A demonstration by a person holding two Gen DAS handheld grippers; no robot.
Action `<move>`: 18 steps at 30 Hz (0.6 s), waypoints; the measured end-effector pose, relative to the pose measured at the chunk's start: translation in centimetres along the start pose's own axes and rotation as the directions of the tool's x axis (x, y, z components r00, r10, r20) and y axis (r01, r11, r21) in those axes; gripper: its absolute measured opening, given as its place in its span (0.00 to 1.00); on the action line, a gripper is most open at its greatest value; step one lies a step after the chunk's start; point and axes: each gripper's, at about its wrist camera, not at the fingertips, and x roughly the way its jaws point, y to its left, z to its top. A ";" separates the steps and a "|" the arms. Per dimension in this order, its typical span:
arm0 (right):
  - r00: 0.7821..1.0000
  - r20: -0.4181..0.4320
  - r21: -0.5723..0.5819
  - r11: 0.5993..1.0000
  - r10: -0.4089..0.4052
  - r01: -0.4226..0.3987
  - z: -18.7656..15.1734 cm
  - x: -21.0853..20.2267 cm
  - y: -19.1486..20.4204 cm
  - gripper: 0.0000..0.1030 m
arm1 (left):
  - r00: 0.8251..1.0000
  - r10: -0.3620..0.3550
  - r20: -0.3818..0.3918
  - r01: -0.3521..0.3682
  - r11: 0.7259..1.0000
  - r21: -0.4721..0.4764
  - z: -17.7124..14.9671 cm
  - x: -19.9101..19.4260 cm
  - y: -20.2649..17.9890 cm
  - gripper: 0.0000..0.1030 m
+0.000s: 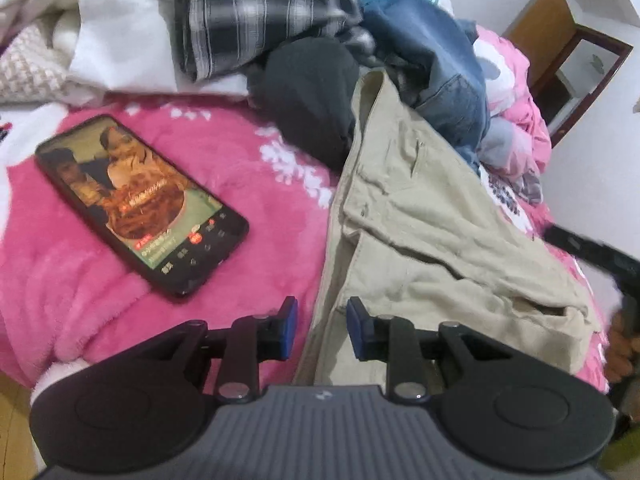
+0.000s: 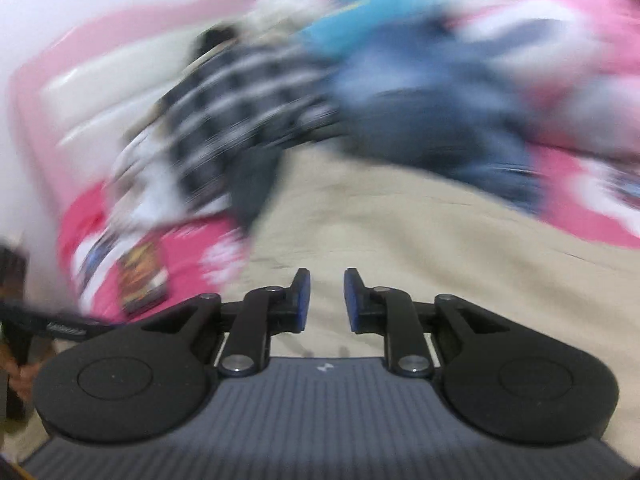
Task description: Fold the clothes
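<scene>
Two tools are recorded, both spread and holding nothing: the left tool at the near edge of the khaki trousers, the right tool above the same cloth, that view blurred. The trousers lie rumpled on the pink bed. At 12 o'clock, unfolded garments are heaped. A phone lies at 10 o'clock. No folded item is seen.

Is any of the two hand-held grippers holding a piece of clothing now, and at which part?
Nothing is held. The left hand-held gripper and right hand-held gripper are open over the beige trousers.
</scene>
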 end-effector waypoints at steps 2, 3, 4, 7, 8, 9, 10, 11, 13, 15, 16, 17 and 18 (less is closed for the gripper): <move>0.991 0.052 0.136 0.984 -0.123 0.115 -1.3 -4.8 -3.9 0.26 | 1.000 0.020 0.014 -0.020 1.000 0.014 0.2 -0.3 -0.6 0.26; 0.980 0.071 0.205 0.964 -0.186 0.168 -1.9 -7.2 -5.8 0.28 | 0.999 0.030 0.022 -0.031 0.999 0.020 0.3 -0.5 -0.9 0.26; 0.965 0.086 0.275 0.937 -0.250 0.218 -2.6 -9.6 -7.8 0.29 | 0.999 0.040 0.029 -0.041 0.999 0.027 0.5 -0.6 -1.2 0.26; 0.912 0.107 0.476 0.826 -0.397 0.303 -5.6 -16.3 -12.8 0.34 | 0.996 0.069 0.052 -0.072 0.996 0.046 0.8 -1.1 -2.1 0.28; 0.894 0.111 0.540 0.781 -0.434 0.313 -6.7 -18.2 -14.3 0.39 | 0.996 0.070 0.057 -0.073 0.996 0.054 1.0 -1.1 -2.6 0.29; 0.885 0.116 0.602 0.741 -0.451 0.299 -7.9 -19.3 -15.6 0.43 | 0.997 0.053 0.056 -0.057 0.996 0.066 1.2 -0.7 -3.5 0.31; 0.876 0.120 0.660 0.697 -0.468 0.282 -9.1 -20.5 -16.9 0.44 | 0.998 0.040 0.051 -0.044 0.996 0.082 1.3 -0.2 -4.4 0.31; 0.866 0.122 0.714 0.649 -0.484 0.262 -10.3 -21.6 -18.2 0.45 | 0.999 0.029 0.045 -0.033 0.994 0.102 1.4 0.4 -5.3 0.32; 0.864 0.129 0.792 0.575 -0.486 0.205 -12.3 -22.4 -20.7 0.46 | 1.000 0.014 0.027 -0.018 0.988 0.151 1.4 2.1 -7.4 0.34; 0.864 0.134 0.850 0.505 -0.486 0.152 -14.0 -23.0 -23.3 0.47 | 1.000 0.007 0.007 -0.008 0.981 0.193 1.2 3.9 -9.3 0.34; 0.862 0.130 0.872 0.470 -0.489 0.136 -14.6 -23.0 -24.3 0.47 | 1.000 0.008 -0.002 -0.008 0.977 0.212 1.2 4.9 -10.2 0.34; 0.861 0.134 0.888 0.446 -0.490 0.116 -15.0 -23.1 -25.6 0.47 | 1.000 0.017 -0.009 -0.014 0.973 0.232 1.1 5.7 -11.0 0.34; 0.860 0.138 0.902 0.421 -0.491 0.096 -15.3 -23.1 -26.9 0.48 | 1.000 0.025 -0.014 -0.020 0.968 0.249 1.0 6.5 -11.8 0.35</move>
